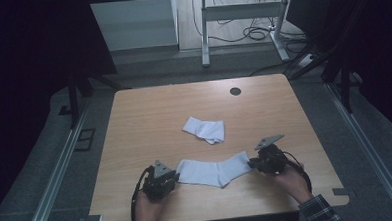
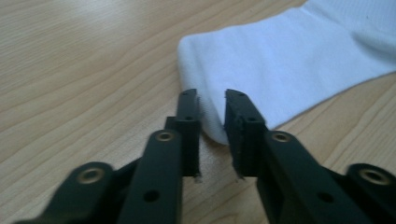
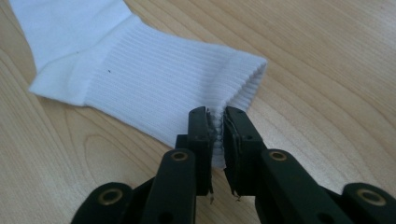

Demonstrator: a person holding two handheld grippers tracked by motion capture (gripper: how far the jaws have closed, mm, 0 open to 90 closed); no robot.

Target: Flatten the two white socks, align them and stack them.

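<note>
Near the table's (image 1: pixel 134 123) front edge lies the flat sock (image 1: pixel 214 171), bare wood around it. Left gripper (image 2: pixel 212 100) straddles its toe, jaws slightly apart; right gripper (image 3: pixel 214 116) lightly pinches the cuff, both low, angled inward.

A light wooden tabletop (image 1: pixel 149 117) with a round cable hole (image 1: pixel 235 91) stands on grey floor (image 1: pixel 46 162). Behind it, a white desk frame (image 1: pixel 239 11) rises above tangled black cables (image 1: pixel 255 33). Dark curtains (image 1: pixel 26 58) close both sides; metal rails (image 1: pixel 56 169) run alongside.
</note>
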